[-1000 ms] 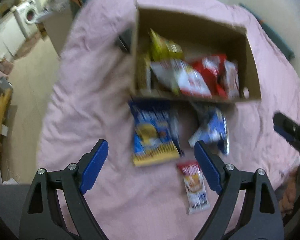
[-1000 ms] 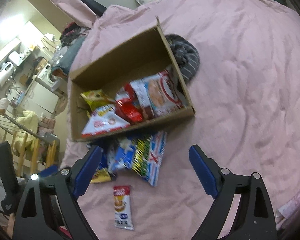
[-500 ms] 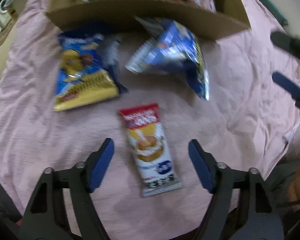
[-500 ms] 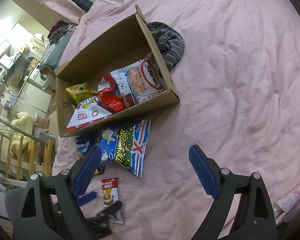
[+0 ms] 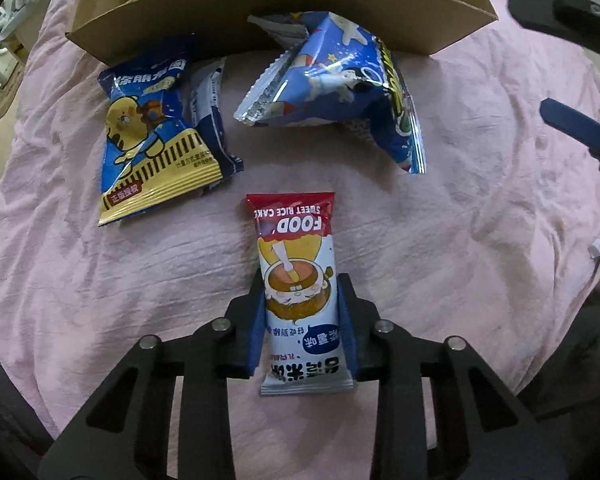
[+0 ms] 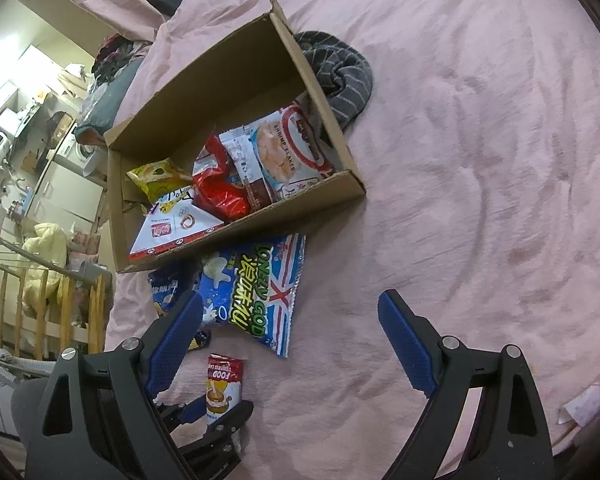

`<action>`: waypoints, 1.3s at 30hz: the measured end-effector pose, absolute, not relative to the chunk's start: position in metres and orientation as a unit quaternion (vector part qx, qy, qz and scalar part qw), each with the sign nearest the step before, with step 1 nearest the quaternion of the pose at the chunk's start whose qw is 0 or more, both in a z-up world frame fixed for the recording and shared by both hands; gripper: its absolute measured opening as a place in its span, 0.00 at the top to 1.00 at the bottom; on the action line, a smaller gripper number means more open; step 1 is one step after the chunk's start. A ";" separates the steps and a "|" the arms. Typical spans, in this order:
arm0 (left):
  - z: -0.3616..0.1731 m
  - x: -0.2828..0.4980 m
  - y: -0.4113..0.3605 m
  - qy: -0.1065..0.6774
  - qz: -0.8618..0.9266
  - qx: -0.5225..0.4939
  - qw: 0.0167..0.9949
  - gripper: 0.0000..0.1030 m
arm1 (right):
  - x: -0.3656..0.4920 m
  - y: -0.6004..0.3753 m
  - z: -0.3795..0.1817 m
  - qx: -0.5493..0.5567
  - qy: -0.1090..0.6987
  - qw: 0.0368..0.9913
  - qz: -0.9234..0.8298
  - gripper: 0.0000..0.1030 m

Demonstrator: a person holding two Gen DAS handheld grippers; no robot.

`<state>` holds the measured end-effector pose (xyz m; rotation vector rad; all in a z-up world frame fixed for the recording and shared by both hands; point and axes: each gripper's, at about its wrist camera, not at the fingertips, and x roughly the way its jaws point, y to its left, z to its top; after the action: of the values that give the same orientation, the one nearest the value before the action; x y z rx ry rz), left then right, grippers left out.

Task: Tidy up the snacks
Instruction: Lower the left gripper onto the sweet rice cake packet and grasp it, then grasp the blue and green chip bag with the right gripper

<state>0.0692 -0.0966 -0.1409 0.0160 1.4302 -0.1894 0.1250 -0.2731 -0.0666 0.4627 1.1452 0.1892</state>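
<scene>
The box (image 6: 236, 92) is plain brown cardboard on a pink quilt (image 6: 480, 140). Beside the box lies a grey cloth (image 6: 342, 76) with pale stripes. Before the box: a blue-and-yellow tiger bag (image 5: 152, 144), a starry blue bag (image 5: 340, 80), and a red-topped white packet (image 5: 296, 280).

**Count of snacks and containers**

One cardboard box (image 6: 320, 92) is seen, with about five snack packets (image 6: 220, 184) counted inside. Four packets (image 5: 296, 280) are counted on the one pink blanket (image 5: 480, 260). Two grippers (image 5: 303, 320) are counted.
</scene>
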 end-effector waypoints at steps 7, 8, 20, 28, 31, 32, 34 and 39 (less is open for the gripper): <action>-0.097 0.070 -0.070 0.628 -0.099 0.013 0.772 0.73 | 0.140 -0.254 -0.078 0.242 0.554 0.789 0.111 0.06; -0.087 0.071 -0.064 0.622 -0.098 0.014 0.776 0.73 | 0.143 -0.251 -0.080 0.242 0.558 0.786 0.112 0.02; -0.038 0.113 0.012 0.593 -0.055 0.010 0.803 0.73 | 0.181 -0.207 -0.136 0.236 0.642 0.726 0.080 0.00; -0.058 0.121 0.017 0.603 -0.037 -0.028 0.797 0.73 | 0.192 -0.180 -0.159 0.178 0.666 0.720 0.078 0.00; -0.056 0.122 0.016 0.597 -0.034 -0.031 0.801 0.73 | 0.189 -0.177 -0.156 0.157 0.665 0.726 0.080 0.11; -0.054 0.123 0.016 0.594 -0.032 -0.031 0.804 0.73 | 0.188 -0.177 -0.155 0.150 0.663 0.729 0.081 0.17; -0.053 0.123 0.016 0.589 -0.029 -0.031 0.807 0.73 | 0.186 -0.179 -0.153 0.151 0.661 0.729 0.087 0.26; -0.053 0.125 0.018 0.588 -0.027 -0.034 0.807 0.73 | 0.180 -0.189 -0.143 0.157 0.650 0.737 0.101 0.39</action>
<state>0.1254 0.0176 -0.0529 -0.0722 1.2589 -0.0588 0.1804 -0.1887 -0.1429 0.3437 1.4276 0.2213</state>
